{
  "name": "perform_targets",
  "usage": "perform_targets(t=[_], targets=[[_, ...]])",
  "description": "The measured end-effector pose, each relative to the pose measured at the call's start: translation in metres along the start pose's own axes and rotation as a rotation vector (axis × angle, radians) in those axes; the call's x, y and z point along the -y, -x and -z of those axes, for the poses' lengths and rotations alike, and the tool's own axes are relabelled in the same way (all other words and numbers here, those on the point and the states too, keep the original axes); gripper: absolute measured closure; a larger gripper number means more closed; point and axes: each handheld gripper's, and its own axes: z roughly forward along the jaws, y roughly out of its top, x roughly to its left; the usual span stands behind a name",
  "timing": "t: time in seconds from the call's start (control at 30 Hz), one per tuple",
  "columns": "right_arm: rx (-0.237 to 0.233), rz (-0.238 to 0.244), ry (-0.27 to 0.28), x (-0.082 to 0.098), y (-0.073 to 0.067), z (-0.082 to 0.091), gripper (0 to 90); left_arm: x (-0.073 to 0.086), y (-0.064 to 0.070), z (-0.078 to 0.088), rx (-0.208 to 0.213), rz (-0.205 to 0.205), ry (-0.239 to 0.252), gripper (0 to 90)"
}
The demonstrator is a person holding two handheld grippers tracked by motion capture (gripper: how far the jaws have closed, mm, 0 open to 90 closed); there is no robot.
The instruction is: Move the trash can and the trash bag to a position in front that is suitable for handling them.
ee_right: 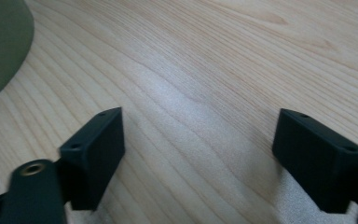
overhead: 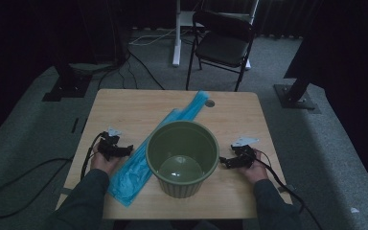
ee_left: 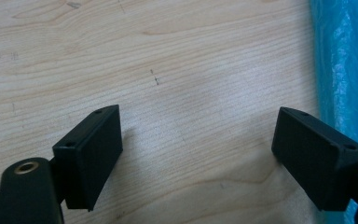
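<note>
1. Green bucket (overhead: pixel 182 153): stands upright nr the middle of the table (overhead: pixel 124 103), closer to the front edge; open top, inside looks empty w/ a pale sheen on the bottom. In the right gripper view a curved bit of it (ee_right: pixel 0 42) shows at the top-left corner.
2. Blue plastic bag (overhead: pixel 139 165): long, flat, lies diagonally from the front-left part of the table toward the back edge nr centre; passes behind/under the bucket's left side. Its edge (ee_left: pixel 347 65) runs down the right side of the left gripper view.
3. Left gripper (overhead: pixel 124 149): left of the bucket, low over the table, tip at the bag's edge. Jaws wide apart, nothing betw. them, just bare wood.
4. Right gripper (overhead: pixel 224 162): just right of the bucket, nr the right edge. Jaws spread wide too, empty, bare wood betw. them.
5. Surface: light wood-grain tabletop, faint marks; small round hole (overhead: pixel 210 103) nr the back edge.
6. Room: dim, grey carpet floor (overhead: pixel 28 143); black folding chair (overhead: pixel 223 43) beyond the back edge, white stand post (overhead: pixel 177 33) beside it, cables (overhead: pixel 139 62) on the floor, dark curtains behind.
</note>
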Motion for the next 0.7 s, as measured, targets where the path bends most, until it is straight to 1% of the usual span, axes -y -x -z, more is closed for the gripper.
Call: perform_targets(t=[0.07, 0.2, 0.27, 0.3, 0.37, 0.4, 0.43, 0.47, 0.5, 0.53, 0.63, 0.67, 0.7], targets=[[-0.003, 0.001, -0.004, -0.001, 0.000, 0.002, 28.9, 0.000, 0.000, 0.001, 0.001, -0.001, -0.004, 21.0], [-0.009, 0.005, -0.022, -0.003, -0.001, 0.005, 39.9, -0.002, -0.001, 0.004, 0.023, -0.023, -0.032, 23.3], [-0.008, 0.006, -0.031, -0.004, -0.001, 0.006, 39.9, -0.002, -0.001, 0.004, 0.023, -0.023, -0.032, 24.8], [-0.004, 0.003, -0.051, -0.005, -0.002, 0.008, 49.4, -0.003, -0.001, 0.007, 0.036, -0.037, -0.051, 31.1], [-0.006, 0.013, -0.078, -0.008, -0.004, 0.009, 58.1, -0.003, 0.002, 0.010, 0.041, -0.053, -0.059, 42.3], [0.002, 0.029, -0.087, -0.009, -0.005, 0.010, 59.5, -0.003, 0.003, 0.011, 0.033, -0.065, -0.056, 45.0], [0.009, 0.039, -0.093, -0.010, -0.007, 0.011, 60.4, -0.004, 0.005, 0.013, 0.038, -0.071, -0.047, 46.0], [0.009, 0.039, -0.093, -0.010, -0.007, 0.011, 60.4, -0.004, 0.005, 0.013, 0.038, -0.071, -0.047, 46.9], [0.009, 0.047, -0.094, -0.011, -0.009, 0.011, 60.3, -0.005, 0.006, 0.016, 0.059, -0.068, -0.024, 46.9], [-0.009, 0.052, -0.089, -0.013, -0.012, 0.013, 59.4, -0.007, 0.008, 0.021, 0.092, -0.068, 0.005, 47.3], [-0.052, 0.066, -0.076, -0.017, -0.019, 0.017, 58.5, -0.010, 0.014, 0.030, 0.147, -0.083, 0.046, 47.4], [-0.066, 0.066, -0.073, -0.018, -0.021, 0.018, 58.5, -0.010, 0.017, 0.034, 0.163, -0.096, 0.057, 47.4], [-0.085, 0.068, -0.068, -0.019, -0.023, 0.019, 58.4, -0.010, 0.017, 0.034, 0.163, -0.096, 0.057, 47.4]])
